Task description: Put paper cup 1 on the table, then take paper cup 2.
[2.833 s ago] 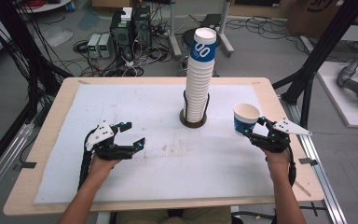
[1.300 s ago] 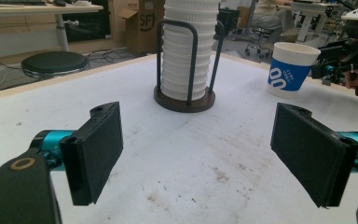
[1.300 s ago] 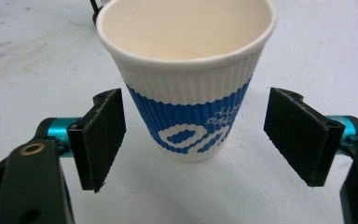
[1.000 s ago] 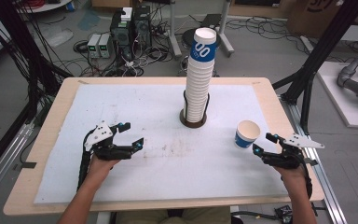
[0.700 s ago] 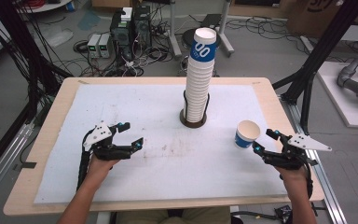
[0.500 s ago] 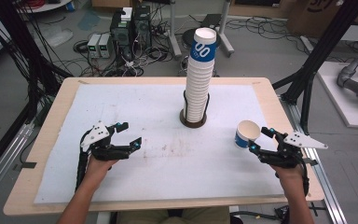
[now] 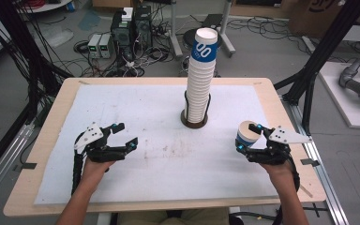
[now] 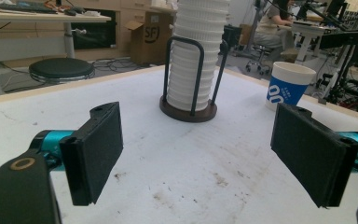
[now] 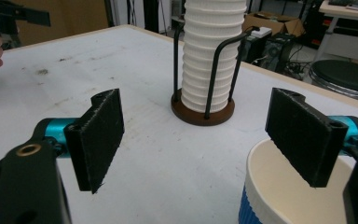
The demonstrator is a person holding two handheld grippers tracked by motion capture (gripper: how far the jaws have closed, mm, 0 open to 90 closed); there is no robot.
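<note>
A tall stack of white paper cups point(image 7: 199, 79), the top one with a blue band, stands in a dark wire holder point(image 7: 195, 123) at the table's middle. One blue-and-white cup point(image 7: 245, 136) stands upright on the white mat to the right. My right gripper point(image 7: 249, 138) is right at this cup. Its jaws have just been opening, and one pad hovers over the cup's point(image 9: 275, 191) rim without pressing. My right gripper point(image 9: 205, 140) faces the stack point(image 9: 212, 51). My left gripper point(image 7: 127, 134) rests open and empty at the left, and from it point(image 8: 203, 154) I see the stack point(image 8: 198, 51) and the cup point(image 8: 289, 86).
The white mat point(image 7: 168, 159) covers a wooden table with a bare rim point(image 7: 42, 154). Black frame posts point(image 7: 316, 70) stand at the right, and electronics and cables point(image 7: 122, 33) lie on the floor beyond. A stool point(image 8: 60, 70) stands off the table.
The right gripper, which earlier held the cup up near the stack, had set it on the mat; since then it has slid left and slightly up against the cup. The left gripper has stayed still.
</note>
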